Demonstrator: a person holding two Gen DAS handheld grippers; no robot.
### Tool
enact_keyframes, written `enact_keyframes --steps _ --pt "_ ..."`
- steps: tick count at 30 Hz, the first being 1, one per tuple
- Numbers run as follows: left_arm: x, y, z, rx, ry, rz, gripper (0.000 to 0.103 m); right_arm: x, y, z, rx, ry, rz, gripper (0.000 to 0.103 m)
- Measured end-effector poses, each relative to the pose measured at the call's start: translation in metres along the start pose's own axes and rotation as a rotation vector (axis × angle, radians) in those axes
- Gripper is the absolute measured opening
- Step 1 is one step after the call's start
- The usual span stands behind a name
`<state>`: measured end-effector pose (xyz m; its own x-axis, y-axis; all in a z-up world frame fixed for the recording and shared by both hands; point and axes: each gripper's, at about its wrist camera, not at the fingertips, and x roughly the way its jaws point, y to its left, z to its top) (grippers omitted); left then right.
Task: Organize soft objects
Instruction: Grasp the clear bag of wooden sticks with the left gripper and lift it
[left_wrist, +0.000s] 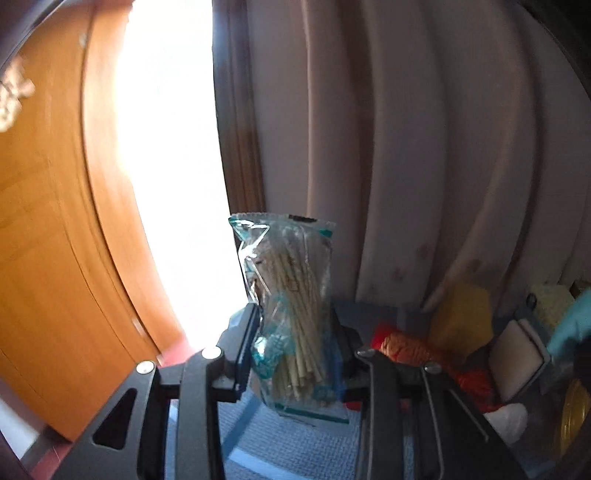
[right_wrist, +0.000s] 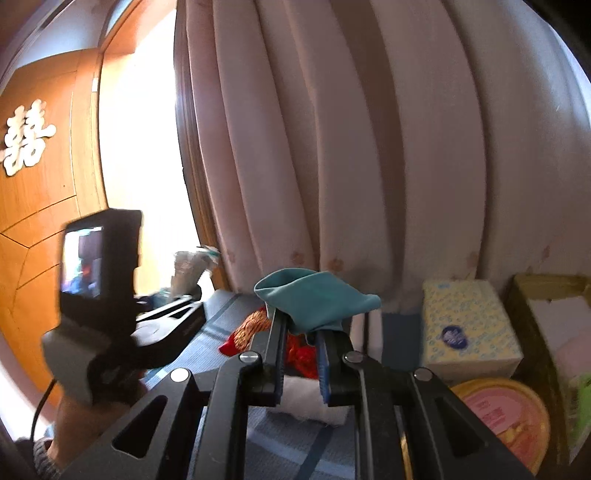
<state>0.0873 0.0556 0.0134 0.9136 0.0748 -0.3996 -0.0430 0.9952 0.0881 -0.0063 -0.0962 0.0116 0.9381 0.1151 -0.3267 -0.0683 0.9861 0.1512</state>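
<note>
My left gripper (left_wrist: 295, 325) is shut on a clear plastic bag of thin pale sticks with teal print (left_wrist: 291, 306), held upright above the blue bedcover (left_wrist: 288, 443). My right gripper (right_wrist: 300, 325) is shut on a teal cloth (right_wrist: 314, 295), lifted above the surface. The left gripper with its camera unit (right_wrist: 99, 266) shows in the right wrist view, with the bag (right_wrist: 190, 269) beyond it. The teal cloth shows at the right edge of the left wrist view (left_wrist: 570, 325).
A red patterned item (right_wrist: 255, 328), a white fluffy item (right_wrist: 306, 398), a yellow tissue pack (right_wrist: 465, 325), a round pink-lidded tin (right_wrist: 506, 410) and an open box (right_wrist: 554, 317) lie ahead. Pink curtains (right_wrist: 369, 147) hang behind. A wooden door (right_wrist: 37, 221) stands left.
</note>
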Motion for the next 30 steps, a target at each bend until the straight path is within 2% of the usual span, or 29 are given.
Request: enact_keyframes --steps 2,5,16,20,30 --pt "-0.014 -0.004 -0.002 0.008 -0.049 0.018 0.033 -0.003 0.003 0.000 -0.012 -0.024 -0.021 0.016" --pt "-0.027 -0.006 -0.006 0.011 -0.076 0.003 0.033 -0.004 0.005 -0.001 -0.032 -0.034 -0.050 0.016" --pt "-0.035 -0.004 -0.007 -0.032 -0.076 -0.019 0.033 -0.006 0.006 -0.001 -0.044 -0.040 -0.082 0.016" --pt "-0.024 0.009 0.000 -0.038 -0.078 -0.021 0.033 -0.005 0.004 0.000 -0.044 -0.041 -0.083 0.016" --pt "-0.027 0.009 -0.010 -0.054 -0.110 -0.040 0.033 -0.013 0.003 -0.001 -0.045 -0.055 -0.082 0.016"
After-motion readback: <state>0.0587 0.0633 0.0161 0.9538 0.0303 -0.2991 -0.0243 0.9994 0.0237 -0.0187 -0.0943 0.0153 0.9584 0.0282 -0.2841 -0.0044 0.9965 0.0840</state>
